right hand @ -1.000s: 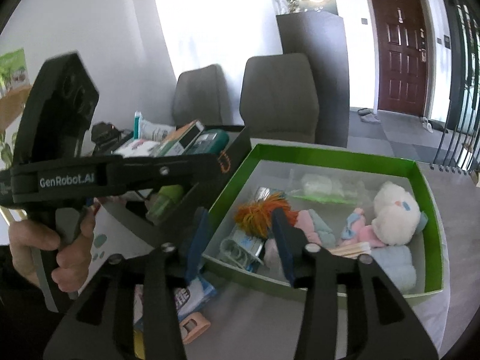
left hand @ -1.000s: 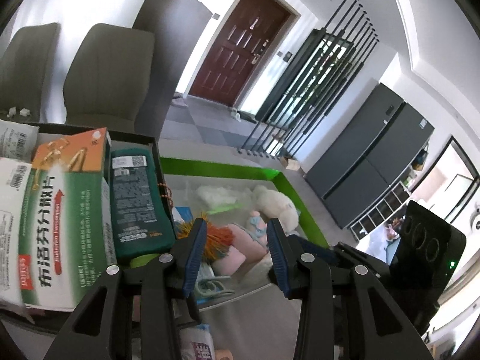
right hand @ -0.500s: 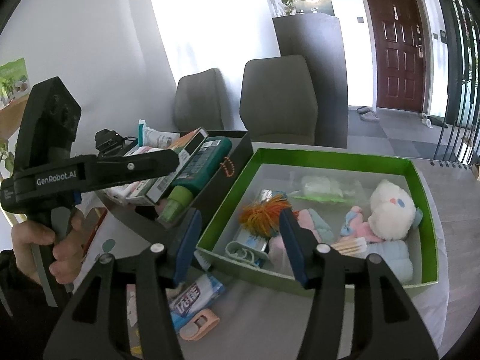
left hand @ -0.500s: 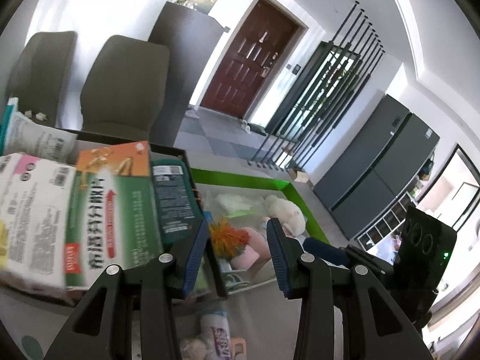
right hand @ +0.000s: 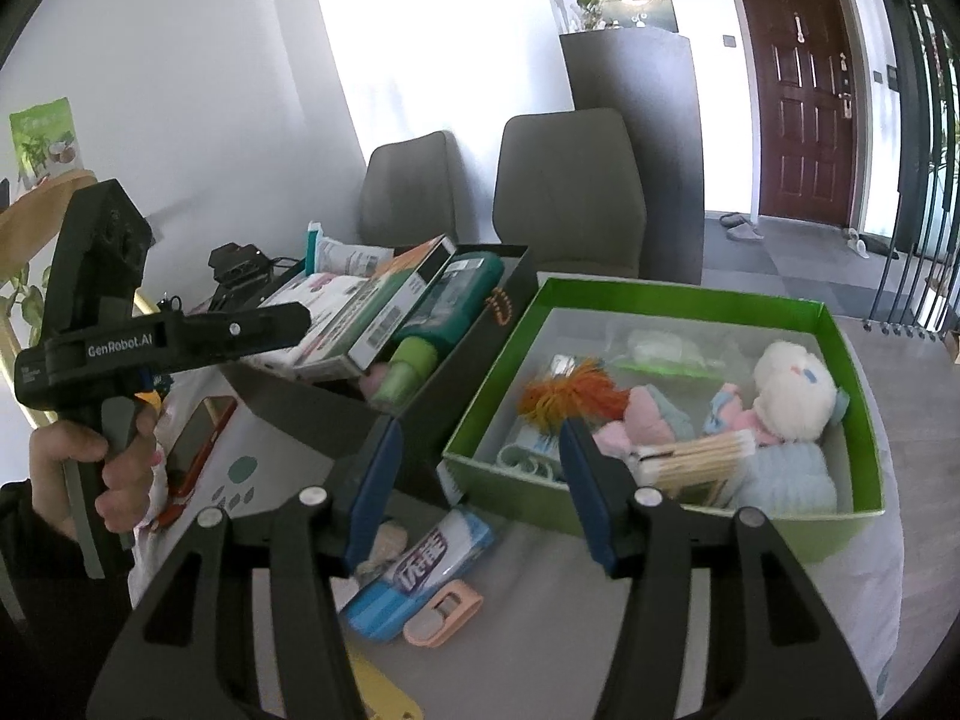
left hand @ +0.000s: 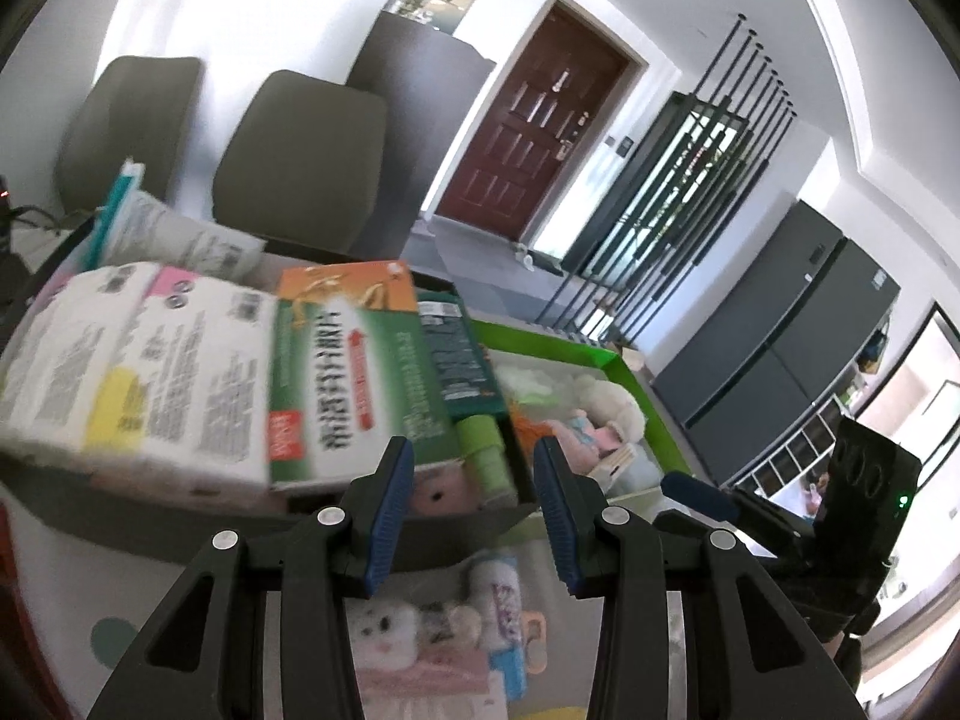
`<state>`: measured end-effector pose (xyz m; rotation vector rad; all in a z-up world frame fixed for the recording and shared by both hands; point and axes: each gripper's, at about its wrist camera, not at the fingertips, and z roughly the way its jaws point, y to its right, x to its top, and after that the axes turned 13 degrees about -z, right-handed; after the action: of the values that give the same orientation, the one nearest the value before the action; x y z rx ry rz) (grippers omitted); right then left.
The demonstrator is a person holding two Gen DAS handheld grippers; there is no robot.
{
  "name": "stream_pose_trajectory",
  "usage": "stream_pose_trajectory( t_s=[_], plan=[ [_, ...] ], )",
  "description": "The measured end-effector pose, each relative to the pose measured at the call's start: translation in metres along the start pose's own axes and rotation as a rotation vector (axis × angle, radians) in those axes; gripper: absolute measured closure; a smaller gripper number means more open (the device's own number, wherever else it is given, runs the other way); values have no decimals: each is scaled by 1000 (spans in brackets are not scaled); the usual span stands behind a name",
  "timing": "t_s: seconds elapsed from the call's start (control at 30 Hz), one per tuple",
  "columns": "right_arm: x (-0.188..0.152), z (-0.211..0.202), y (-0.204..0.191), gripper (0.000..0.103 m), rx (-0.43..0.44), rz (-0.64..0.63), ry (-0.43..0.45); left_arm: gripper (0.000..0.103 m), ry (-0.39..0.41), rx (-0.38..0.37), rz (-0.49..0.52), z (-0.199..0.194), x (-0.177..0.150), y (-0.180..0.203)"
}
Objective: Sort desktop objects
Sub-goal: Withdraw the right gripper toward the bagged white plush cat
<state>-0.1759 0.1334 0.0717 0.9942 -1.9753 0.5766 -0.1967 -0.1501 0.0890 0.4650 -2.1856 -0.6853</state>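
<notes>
My left gripper (left hand: 471, 507) is open and empty, raised in front of the black box (left hand: 180, 531). That box (right hand: 336, 414) holds a green-and-orange medicine carton (left hand: 354, 360), white cartons and a green bottle (right hand: 447, 312). My right gripper (right hand: 477, 489) is open and empty above the table, near the green box (right hand: 666, 525) of plush toys, an orange pompom (right hand: 570, 393) and cotton swabs. Loose on the table lie a blue-white tissue pack (right hand: 420, 570), a pink clip (right hand: 444, 609) and a small white plush (left hand: 384, 630).
Two grey chairs (right hand: 570, 192) stand behind the table. A red-cased phone (right hand: 195, 441) lies at the left beside the person's hand. The left gripper's body (right hand: 150, 342) reaches across the left of the right wrist view. A yellow item (right hand: 378, 690) lies at the front edge.
Both grippers have pulled back and up from the boxes, still open. The loose tissue pack, pink clip and small plush on the table have come into view.
</notes>
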Motion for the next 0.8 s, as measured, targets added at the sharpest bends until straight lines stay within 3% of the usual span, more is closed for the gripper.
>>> stream_pose_trajectory(
  t_s=[0.43,0.8],
  plan=[
    [-11,-13,-44,48,53,1,-26,62,3,54,-46,-38,-29,-30],
    [-23,3,-83,48,116,122,-124,62,-74,62,-169,-48,-66,-72]
  ],
)
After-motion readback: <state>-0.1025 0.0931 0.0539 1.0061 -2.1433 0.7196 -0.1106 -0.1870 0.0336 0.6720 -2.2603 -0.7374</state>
